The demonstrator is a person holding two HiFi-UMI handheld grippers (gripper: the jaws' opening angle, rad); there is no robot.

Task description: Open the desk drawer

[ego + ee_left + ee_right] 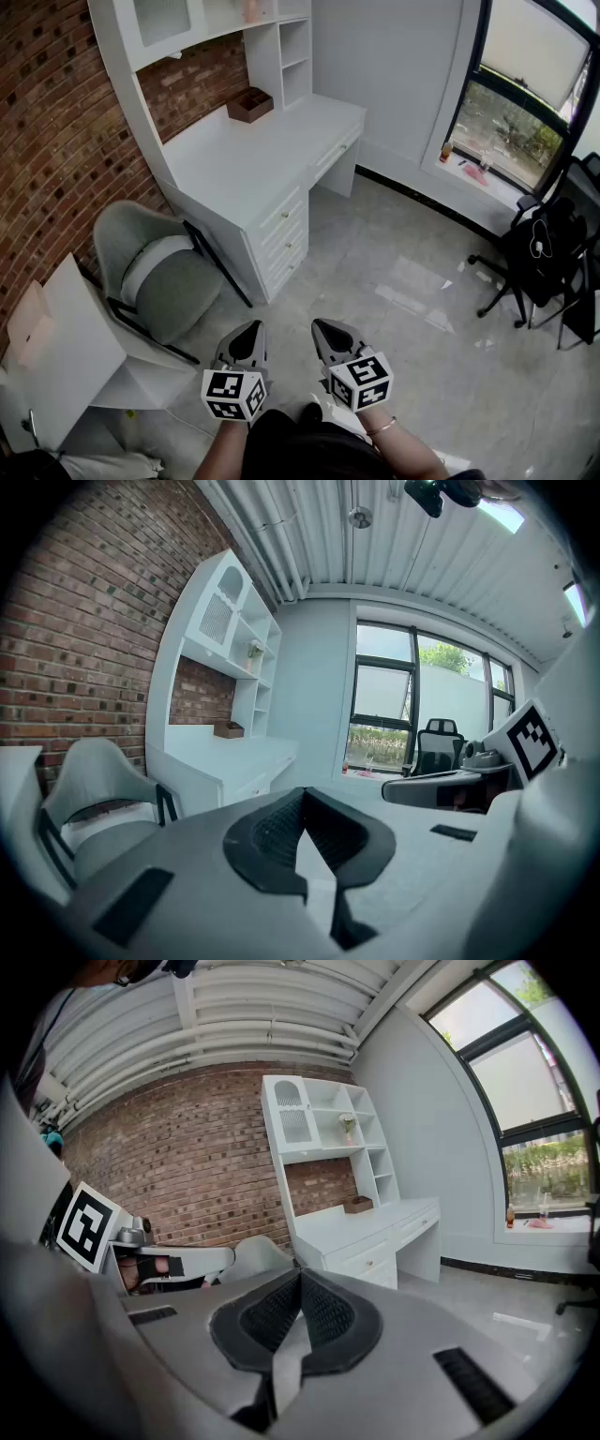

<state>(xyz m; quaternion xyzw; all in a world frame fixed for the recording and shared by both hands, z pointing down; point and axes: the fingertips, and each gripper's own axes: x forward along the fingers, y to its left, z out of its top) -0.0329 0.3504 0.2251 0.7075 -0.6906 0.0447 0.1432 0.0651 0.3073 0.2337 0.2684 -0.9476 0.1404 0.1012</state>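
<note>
The white desk (pixel 246 155) stands against the brick wall, a good way ahead of both grippers. A stack of closed drawers (pixel 284 234) sits at its near end, and a shallow closed drawer (pixel 335 150) lies under the top further along. My left gripper (pixel 246 336) and right gripper (pixel 330 328) hover side by side over the floor at the bottom of the head view, both shut with nothing between the jaws. In the left gripper view the gripper (pixel 302 794) points toward the desk (pixel 234 761). In the right gripper view the gripper (pixel 300 1274) faces the drawers (pixel 368 1262).
A grey chair (pixel 159 272) stands left of the drawer stack, next to a white panel (pixel 75 347). A brown box (pixel 249 104) sits on the desk under the hutch. A black office chair (pixel 548 253) is at the right by the window. Tiled floor lies between me and the desk.
</note>
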